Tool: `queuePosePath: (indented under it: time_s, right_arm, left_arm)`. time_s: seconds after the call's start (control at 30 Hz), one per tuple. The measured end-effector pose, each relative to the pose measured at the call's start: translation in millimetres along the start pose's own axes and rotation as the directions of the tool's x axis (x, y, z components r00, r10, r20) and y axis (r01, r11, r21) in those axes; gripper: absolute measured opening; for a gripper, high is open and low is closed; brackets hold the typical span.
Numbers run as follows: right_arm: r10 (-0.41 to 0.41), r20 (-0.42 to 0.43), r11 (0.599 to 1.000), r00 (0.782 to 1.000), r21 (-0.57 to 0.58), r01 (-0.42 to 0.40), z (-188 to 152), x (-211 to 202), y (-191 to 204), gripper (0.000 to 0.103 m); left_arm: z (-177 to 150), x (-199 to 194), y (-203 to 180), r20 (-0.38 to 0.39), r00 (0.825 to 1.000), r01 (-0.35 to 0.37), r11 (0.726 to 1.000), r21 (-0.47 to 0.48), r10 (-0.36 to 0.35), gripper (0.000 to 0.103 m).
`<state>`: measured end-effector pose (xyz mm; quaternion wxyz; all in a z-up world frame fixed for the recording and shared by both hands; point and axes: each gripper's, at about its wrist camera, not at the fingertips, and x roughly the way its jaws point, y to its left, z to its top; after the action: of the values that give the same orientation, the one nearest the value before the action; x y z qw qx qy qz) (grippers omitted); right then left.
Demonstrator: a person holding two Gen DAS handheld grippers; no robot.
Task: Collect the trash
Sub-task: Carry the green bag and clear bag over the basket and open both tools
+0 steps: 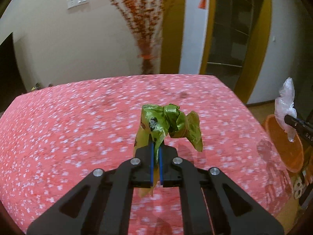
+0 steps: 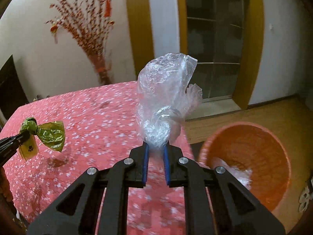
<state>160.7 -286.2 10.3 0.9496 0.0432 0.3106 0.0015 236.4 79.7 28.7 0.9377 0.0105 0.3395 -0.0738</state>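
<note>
my left gripper sits closest in its own view, blue pads pinched nearly together on a crumpled green plastic bag with small black paw prints. the bag is held up off the table, casting a shadow on the red tablecloth with white flowers below. from the right wrist view the same green bag shows at the far left, knotted at the top, gripped by my left tongs.

my right gripper is clamped on a scrunched clear plastic bag, its pads a little further apart around the bunched film. that bag stands up above the table's right edge. just beside the table, lower right, is an orange plastic basket on the wooden floor; something pale lies inside it, too blurred for me to name, perhaps more clear plastic. in the left wrist view the clear bag hangs over the basket's rim.
</note>
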Motion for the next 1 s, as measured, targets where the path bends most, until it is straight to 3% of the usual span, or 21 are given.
queuePosePath:
  time_s: [0.43,1.0]
  right_arm:
    - [-0.079,0.037,0.993,0.996,0.086,0.076,-15,-32,-57,0.013]
    - [-0.184,0.071,0.974,0.980,0.148,0.172,-33,-57,-111,0.013]
  left_arm:
    - [7,0,-91,-0.007,0.991,0.134,0.989,0.055,-0.134,0.006]
    - [15,6,-200,-0.018,0.958,0.287,0.951,0.116,-0.287,0.006]
